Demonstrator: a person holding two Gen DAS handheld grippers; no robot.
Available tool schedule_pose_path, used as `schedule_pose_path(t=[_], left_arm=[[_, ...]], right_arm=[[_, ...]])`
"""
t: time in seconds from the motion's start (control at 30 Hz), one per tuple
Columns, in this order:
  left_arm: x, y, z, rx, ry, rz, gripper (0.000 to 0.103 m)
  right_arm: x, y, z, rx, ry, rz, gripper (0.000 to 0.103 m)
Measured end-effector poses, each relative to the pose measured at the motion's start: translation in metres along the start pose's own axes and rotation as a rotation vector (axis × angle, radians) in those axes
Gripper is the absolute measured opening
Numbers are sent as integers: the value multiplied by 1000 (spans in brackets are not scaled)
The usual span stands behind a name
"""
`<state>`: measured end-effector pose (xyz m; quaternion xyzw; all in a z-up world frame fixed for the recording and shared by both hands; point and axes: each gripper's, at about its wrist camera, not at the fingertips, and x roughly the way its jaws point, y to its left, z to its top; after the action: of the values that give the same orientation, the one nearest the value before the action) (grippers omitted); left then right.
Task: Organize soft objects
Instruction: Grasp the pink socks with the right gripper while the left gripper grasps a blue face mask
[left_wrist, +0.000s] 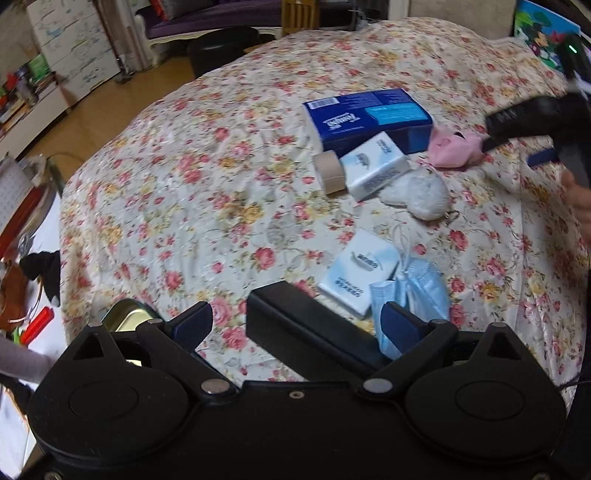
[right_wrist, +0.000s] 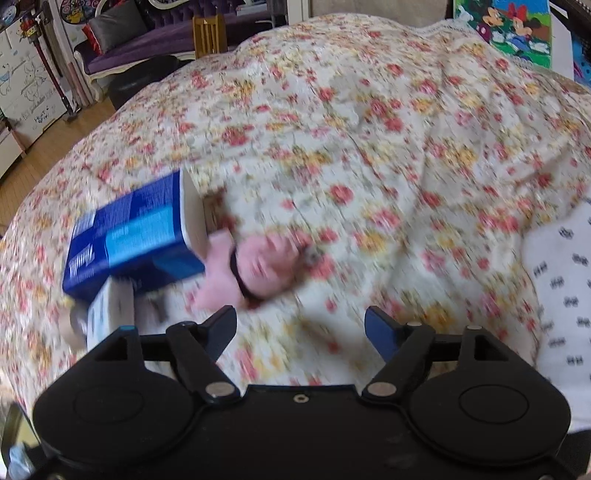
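On the flowered bedspread (left_wrist: 192, 206) lie a blue tissue box (left_wrist: 369, 114), a white tissue pack (left_wrist: 375, 166), a beige tape roll (left_wrist: 328, 171), a white fluffy toy (left_wrist: 417, 195) and a pink soft toy (left_wrist: 456, 147). Nearer are a second tissue pack (left_wrist: 358, 273) and blue face masks (left_wrist: 417, 291). My left gripper (left_wrist: 295, 323) stands open, with a black flat block (left_wrist: 306, 328) lying between its fingers. My right gripper (right_wrist: 301, 325) is open and empty, just short of the pink soft toy (right_wrist: 258, 266), beside the blue tissue box (right_wrist: 133, 236). The right wrist view is blurred.
A gold tin (left_wrist: 129, 317) sits at the bed's near left edge, beside a cluttered white side table (left_wrist: 40, 332). A black stool (left_wrist: 221, 48) and wooden floor lie beyond the bed. A white patterned pillow (right_wrist: 561, 277) is at the right.
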<state>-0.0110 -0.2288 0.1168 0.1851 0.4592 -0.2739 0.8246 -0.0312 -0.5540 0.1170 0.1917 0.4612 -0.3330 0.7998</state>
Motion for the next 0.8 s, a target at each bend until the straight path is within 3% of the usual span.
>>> schedule_pose_path(t=[0.13,0.37,0.4,0.43,0.47,0.63,0.8], left_arm=[[6,-8,1,35,10,-9,95],[14,-6,-1,37,37,-30,95],[15,-5,-2,34,40,-30,95],[15,-4,-2,31,41,-30,95],[15,-3,-2,27,43,-29,95],[13,0,1,4,39,-32,95],[13,-9,6,-9,46,-61,95]], right_arm=[[17,20,16,-11,-11,-1,89],[57,47,26,-62,32,-75,89],[61,50,26,-71,33,-87,83],[65,52,25,-83,38,-95,67],[69,52,24,-92,50,-88,59],[61,44,17,-86,51,-46,43],[35,24,8,-44,66,-14,42]])
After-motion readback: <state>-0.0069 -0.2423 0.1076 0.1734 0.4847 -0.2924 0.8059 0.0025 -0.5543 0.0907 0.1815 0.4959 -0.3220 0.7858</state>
